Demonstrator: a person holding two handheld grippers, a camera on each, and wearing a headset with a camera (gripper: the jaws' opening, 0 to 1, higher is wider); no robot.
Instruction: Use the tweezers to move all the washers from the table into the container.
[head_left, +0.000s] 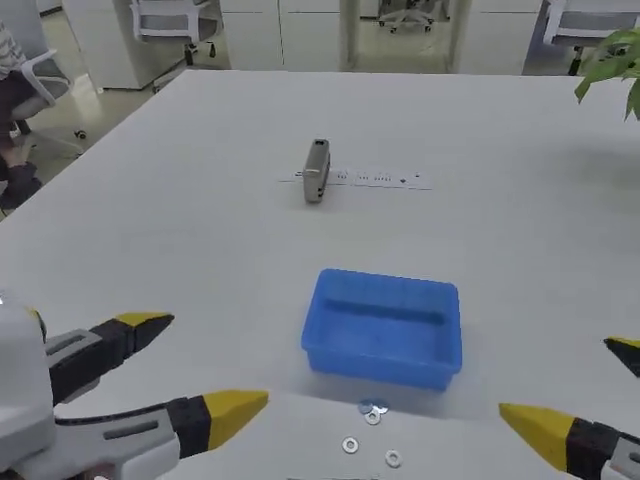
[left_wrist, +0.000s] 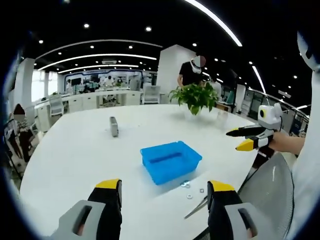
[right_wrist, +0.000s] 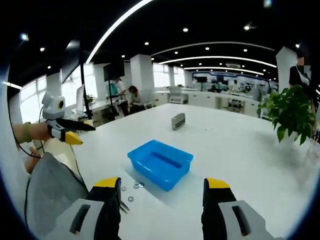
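Left gripper view catches the tweezers (left_wrist: 196, 207) at the table (left_wrist: 75, 150) edge, on the near side of the blue container (left_wrist: 170, 175); head view lays out the washers (head_left: 373, 411), loose on the table just in front of that container, all outside it; left gripper (head_left: 195, 365) and right gripper (head_left: 565, 382) hover flanking its near side, jaws of both spread wide.

container (head_left: 381, 330) plain bright blue. tabletop (head_left: 200, 220) white, no pattern. washers (head_left: 350, 445) silver. left tongs (head_left: 212, 360) and right tongs (head_left: 557, 377): yellow tips, black behind, light grey bodies. Far block (head_left: 316, 170) metallic grey. plant (head_left: 610, 60) far right, green leaves. tweezers (left_wrist: 196, 207) grey.
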